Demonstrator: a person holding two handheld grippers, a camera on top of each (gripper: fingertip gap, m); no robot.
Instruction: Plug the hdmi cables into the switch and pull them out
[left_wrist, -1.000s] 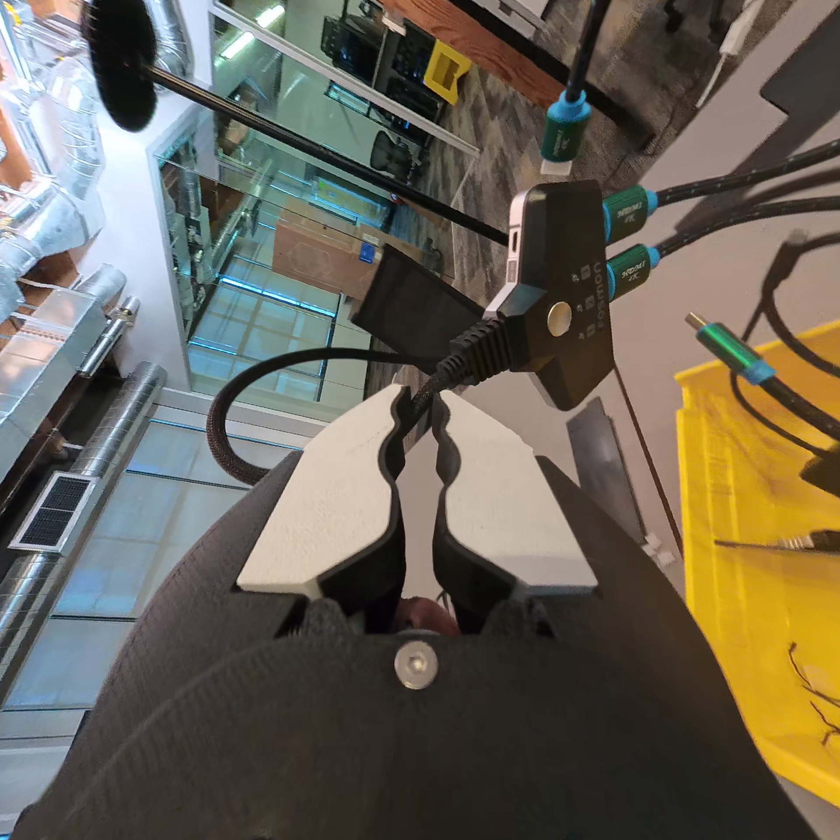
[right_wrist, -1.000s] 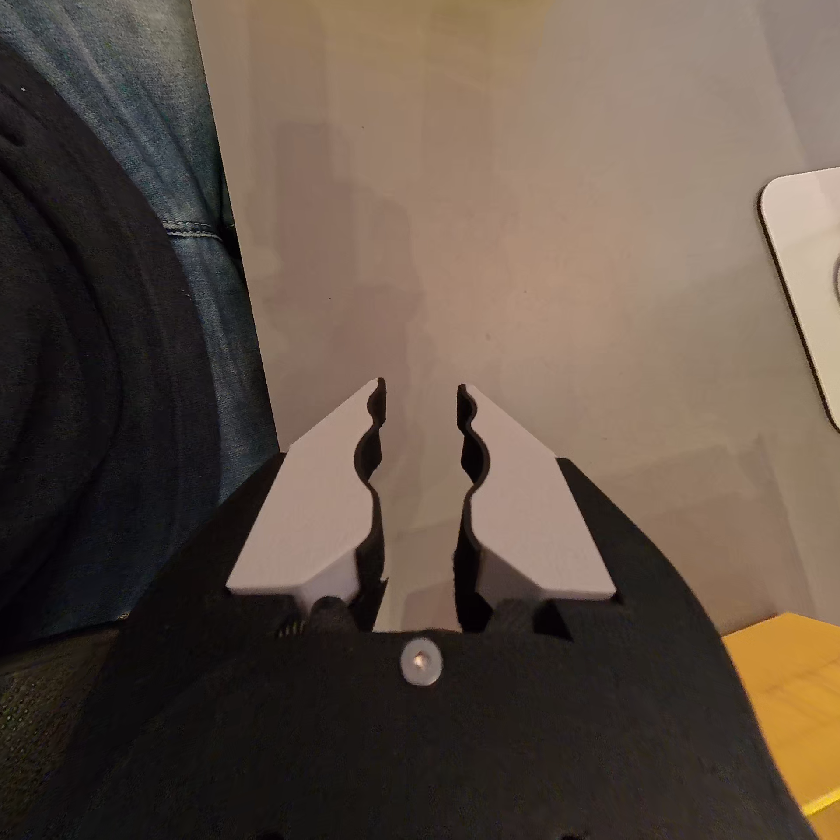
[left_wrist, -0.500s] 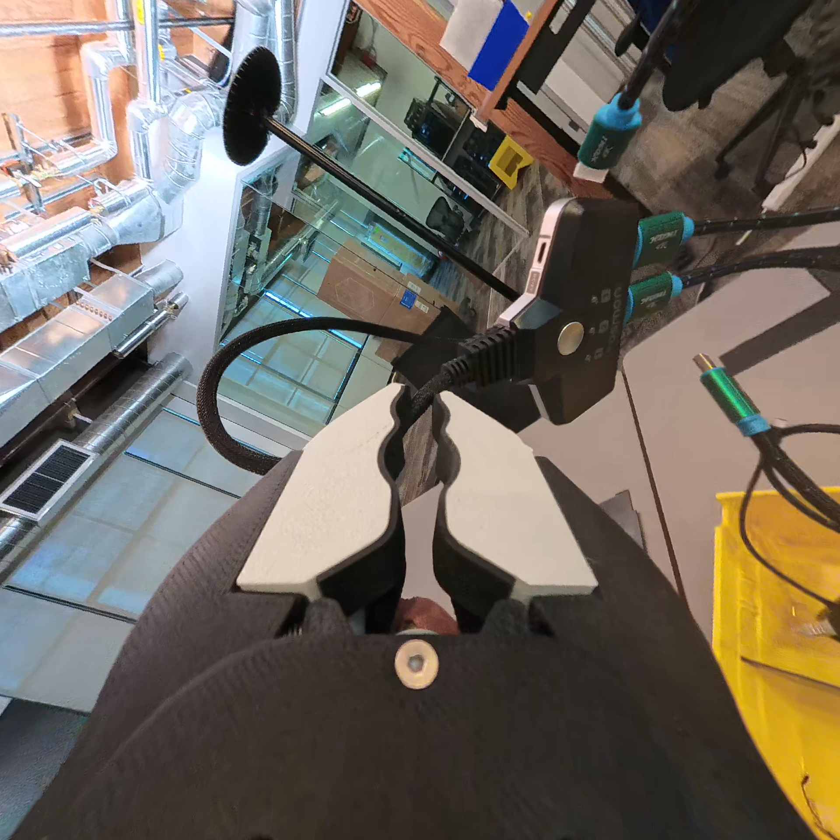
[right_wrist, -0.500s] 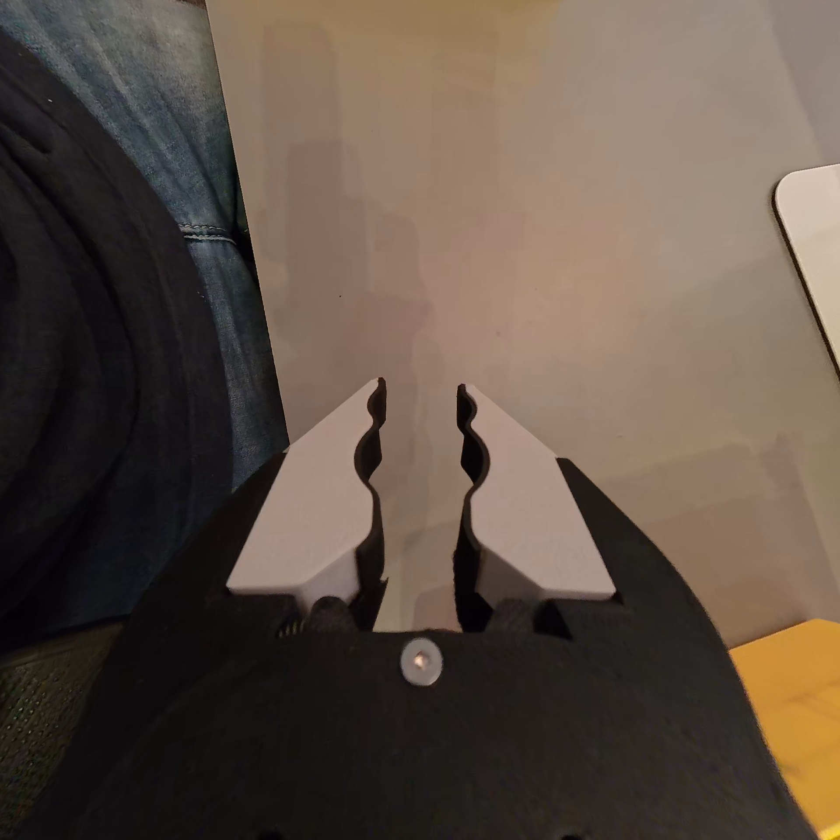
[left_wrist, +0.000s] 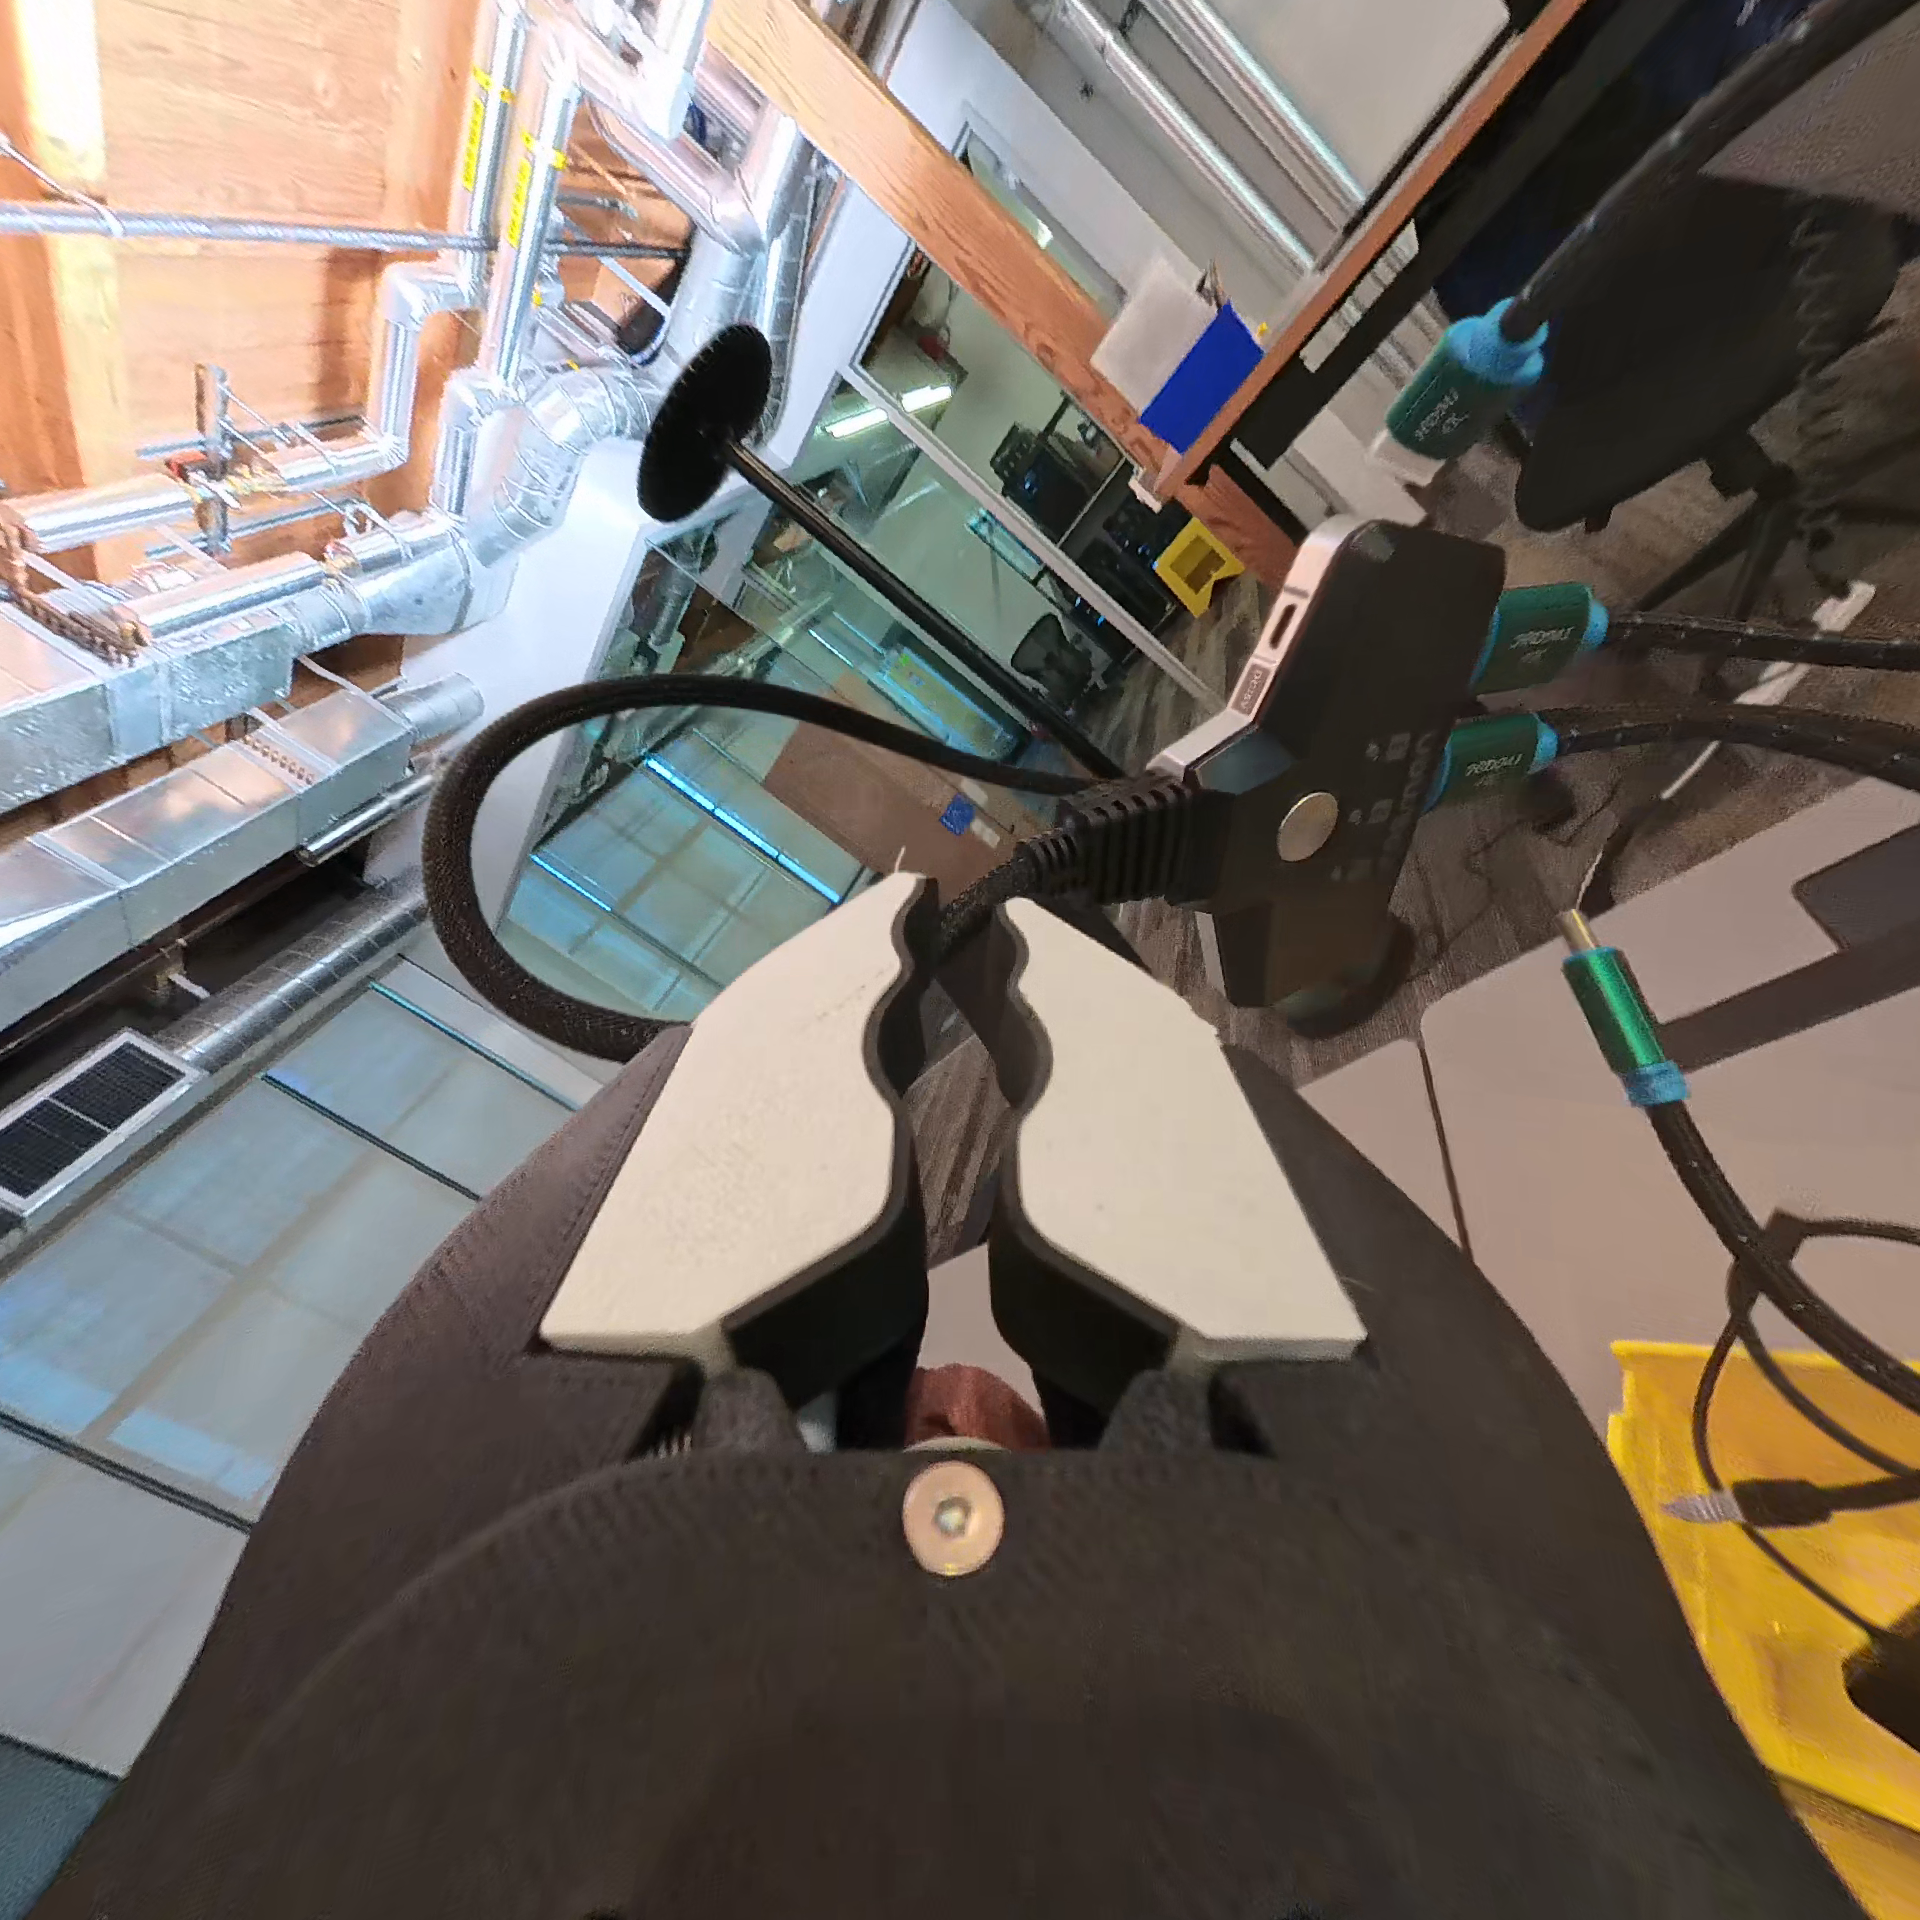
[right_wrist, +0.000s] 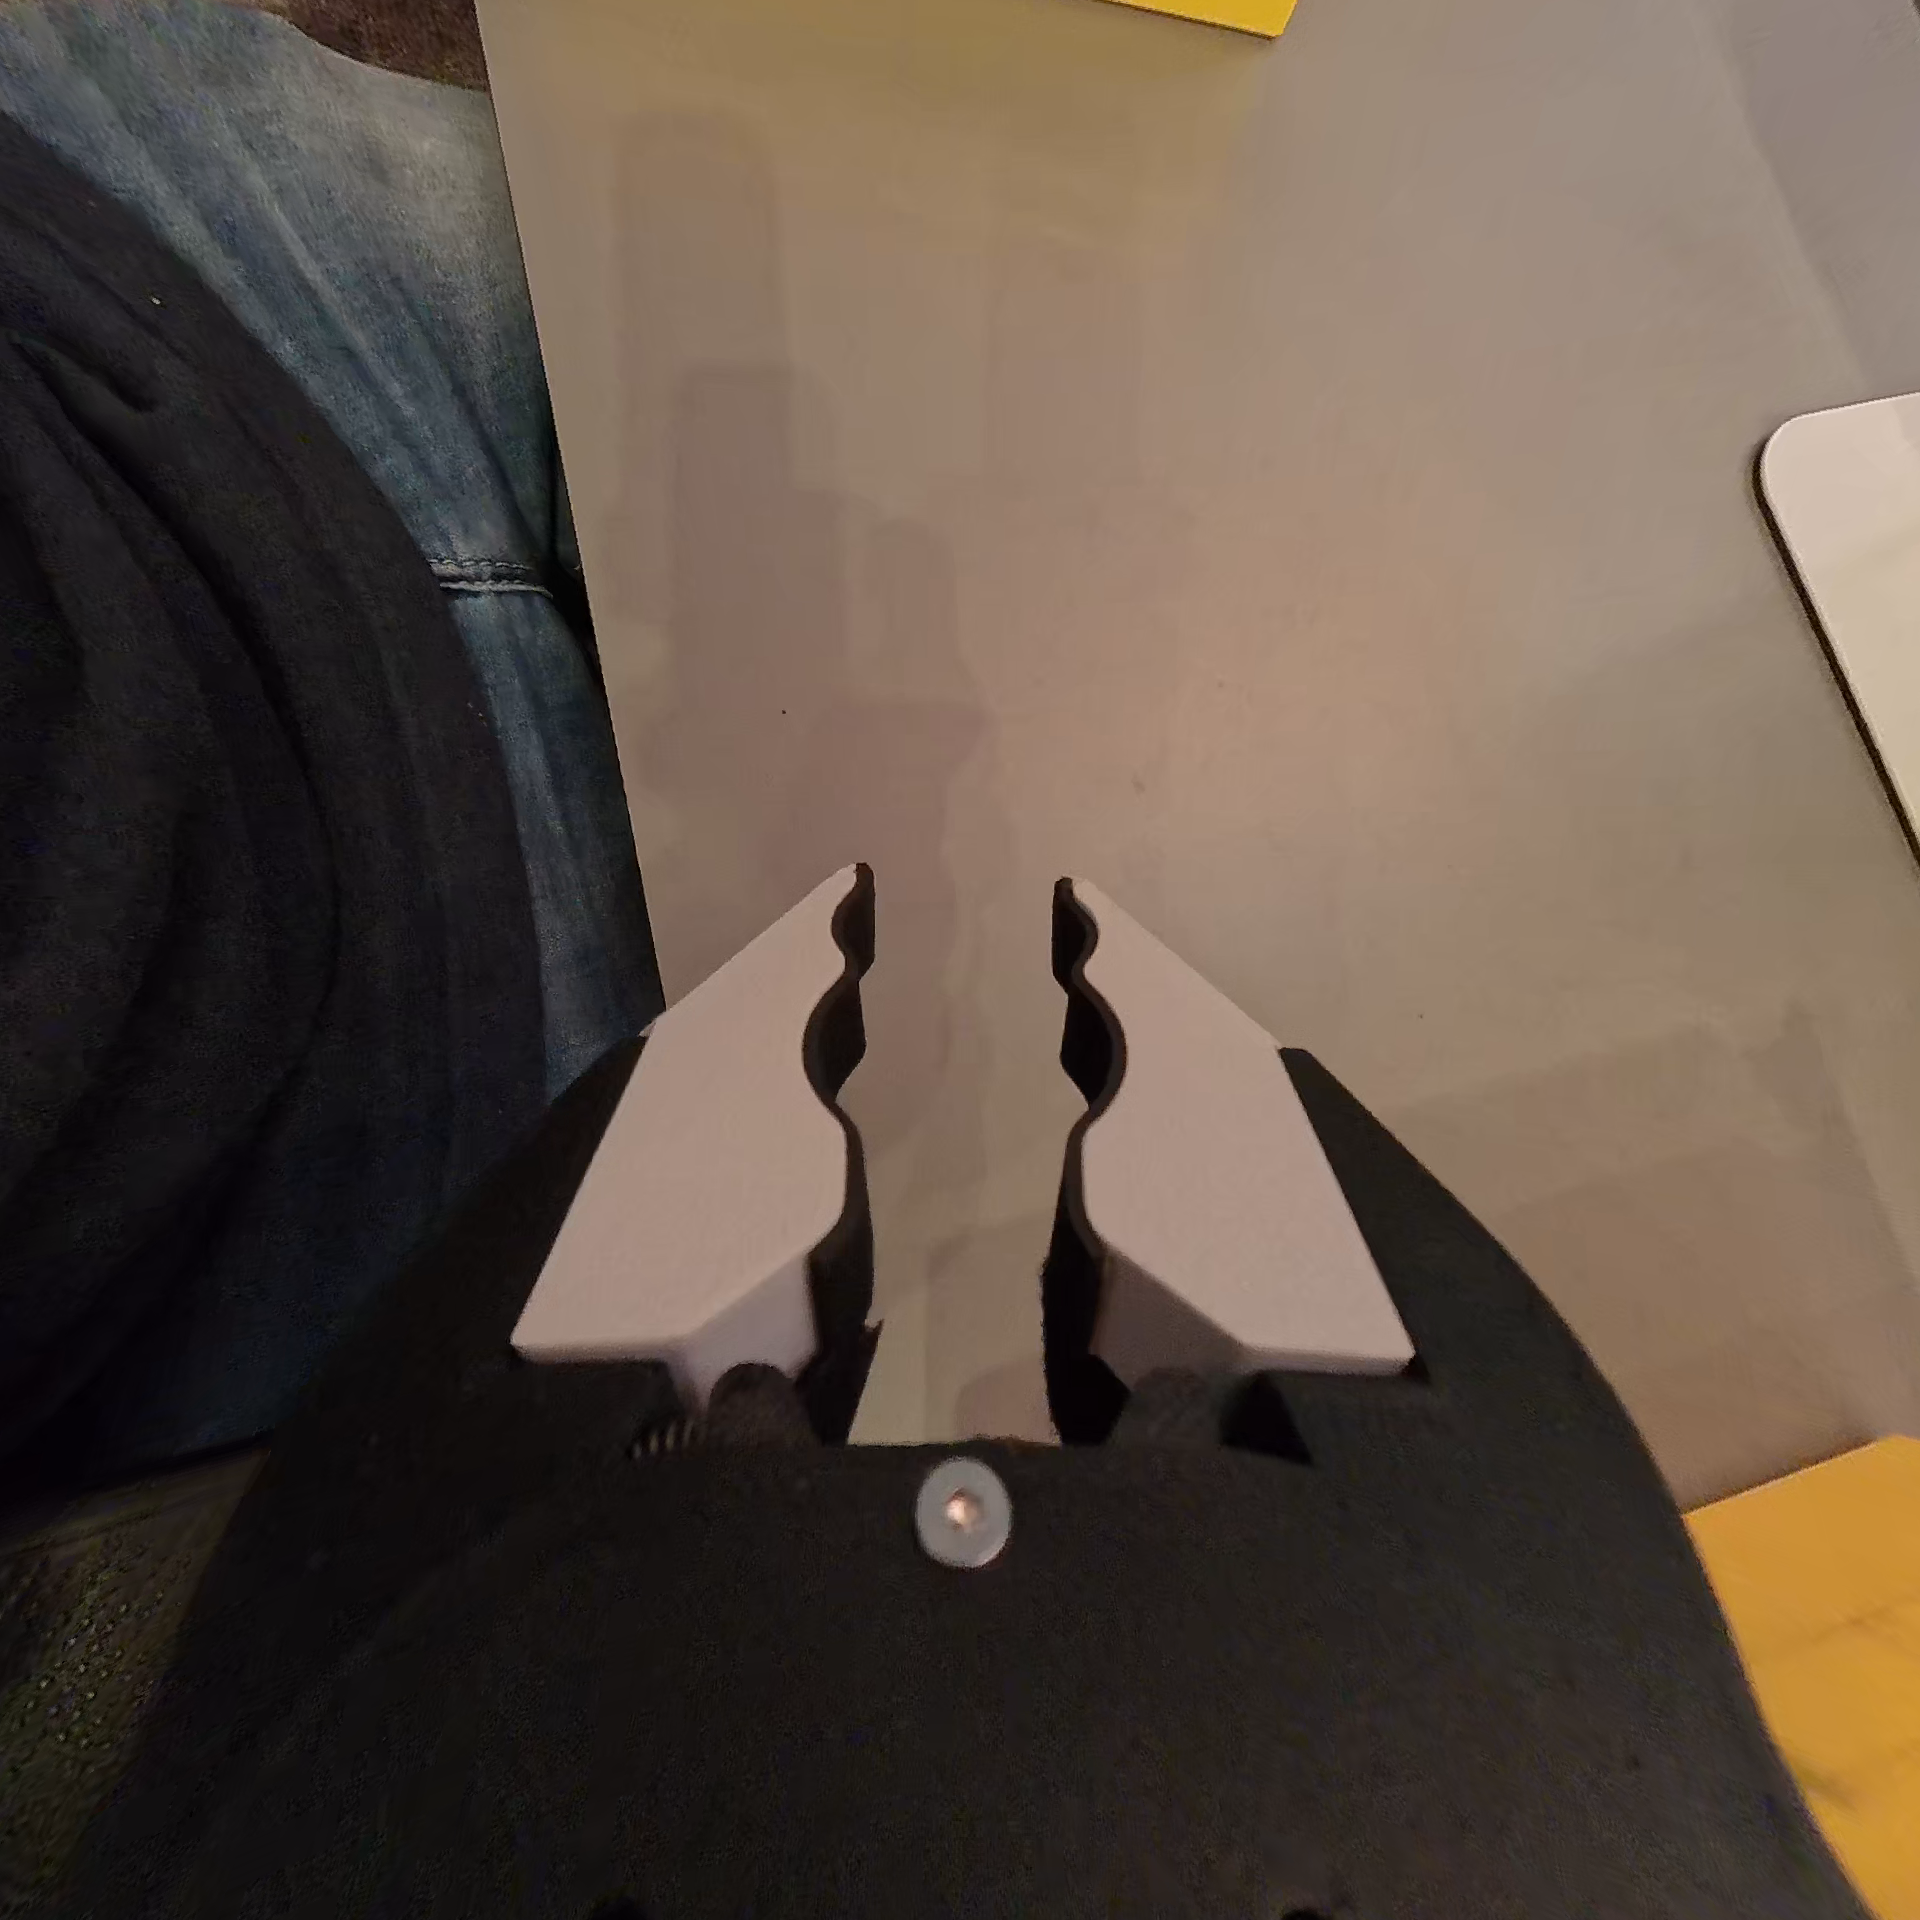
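Left gripper (left_wrist: 961, 914) clamped on the braided pigtail cable (left_wrist: 977, 902) of the switch (left_wrist: 1340, 769), just behind its ribbed strain relief; the switch hangs in the air ahead and slightly right of my fingertips, lifted clear of the tabletop (left_wrist: 1558, 1122). Two green-shelled hdmi plugs (left_wrist: 1538, 639) sit seated in the switch's far side, their cables running off right, so the pull axis lies roughly along the line from my left gripper through the switch body and out to the right. A third green plug (left_wrist: 1449, 400) hangs loose above, unplugged; a slim green connector (left_wrist: 1616, 1023) juts up over the yellow bin (left_wrist: 1787, 1558) at the tabletop's near right. Right gripper (right_wrist: 961, 883) released, nothing between its fingers, pointing down at bare tabletop near its front edge, beside my denim-clad leg (right_wrist: 488, 582). I judge the right gripper must travel to the seated plugs while the left braces.
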